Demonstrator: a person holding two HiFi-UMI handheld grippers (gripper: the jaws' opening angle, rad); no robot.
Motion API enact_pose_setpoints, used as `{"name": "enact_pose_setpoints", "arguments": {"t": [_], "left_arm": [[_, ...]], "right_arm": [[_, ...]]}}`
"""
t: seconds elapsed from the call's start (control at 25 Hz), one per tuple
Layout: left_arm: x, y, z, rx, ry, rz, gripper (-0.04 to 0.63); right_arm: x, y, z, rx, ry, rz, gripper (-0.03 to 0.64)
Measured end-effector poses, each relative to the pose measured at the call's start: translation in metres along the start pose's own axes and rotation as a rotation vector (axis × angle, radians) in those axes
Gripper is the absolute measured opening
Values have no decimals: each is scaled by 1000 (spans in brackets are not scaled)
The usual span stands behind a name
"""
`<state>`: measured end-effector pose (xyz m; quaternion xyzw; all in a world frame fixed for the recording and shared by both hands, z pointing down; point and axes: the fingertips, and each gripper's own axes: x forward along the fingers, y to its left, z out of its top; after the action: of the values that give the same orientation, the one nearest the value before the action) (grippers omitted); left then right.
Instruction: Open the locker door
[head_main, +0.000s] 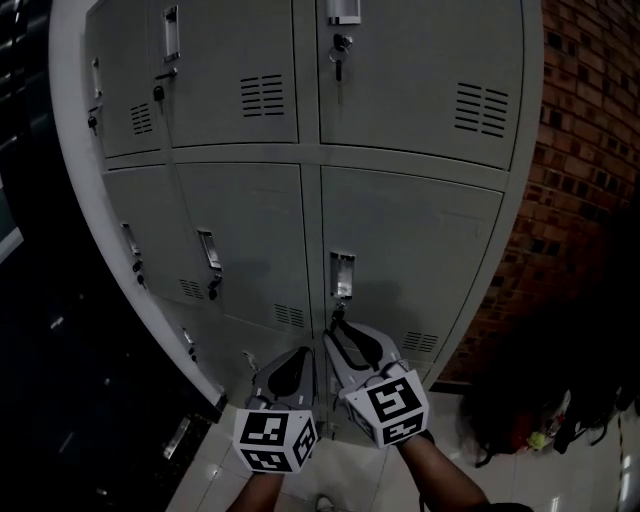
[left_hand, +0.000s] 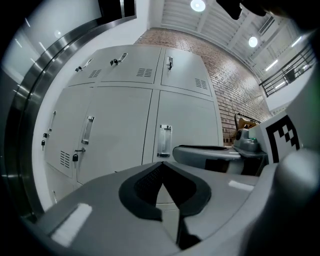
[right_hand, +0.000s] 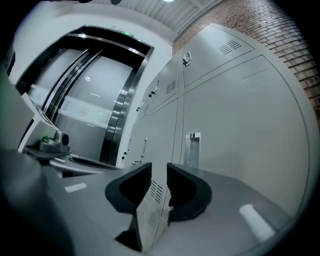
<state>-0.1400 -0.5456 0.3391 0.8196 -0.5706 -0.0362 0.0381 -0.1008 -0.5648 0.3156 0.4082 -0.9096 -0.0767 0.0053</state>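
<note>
A bank of grey lockers fills the head view. The right-hand middle locker door (head_main: 415, 250) is closed and has a recessed metal handle (head_main: 342, 274) at its left edge. My right gripper (head_main: 338, 322) points its tips just below that handle; its jaws stand apart with nothing between them (right_hand: 159, 172), and the handle (right_hand: 192, 148) lies a little ahead. My left gripper (head_main: 300, 352) hangs lower and to the left, away from any door, its jaws closed tip to tip on nothing (left_hand: 161, 169). From the left gripper view the same handle (left_hand: 164, 140) shows straight ahead.
A brick wall (head_main: 590, 150) flanks the lockers on the right, with a dark bag (head_main: 535, 405) on the floor below it. A key hangs in the upper locker's lock (head_main: 340, 48). A padlock (head_main: 213, 290) hangs on the neighbouring left door. A metal-framed lift doorway (right_hand: 100, 100) stands to the left.
</note>
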Motion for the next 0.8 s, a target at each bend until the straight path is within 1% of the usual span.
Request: {"name": "enact_pose_setpoints", "arguments": {"t": [0.08, 0.32, 0.56, 0.8], "left_arm": [[5, 9, 2, -4, -4, -1, 6], [16, 19, 1, -4, 1, -39, 6], [21, 32, 4, 2, -5, -60, 6], [23, 40, 8, 3, -12, -75, 6]], "right_arm": [[10, -6, 0, 13, 0, -13, 71], [35, -22, 1, 36, 0, -59, 126], [53, -39, 8, 40, -13, -119, 155], [64, -51, 15, 68, -32, -155, 175]]}}
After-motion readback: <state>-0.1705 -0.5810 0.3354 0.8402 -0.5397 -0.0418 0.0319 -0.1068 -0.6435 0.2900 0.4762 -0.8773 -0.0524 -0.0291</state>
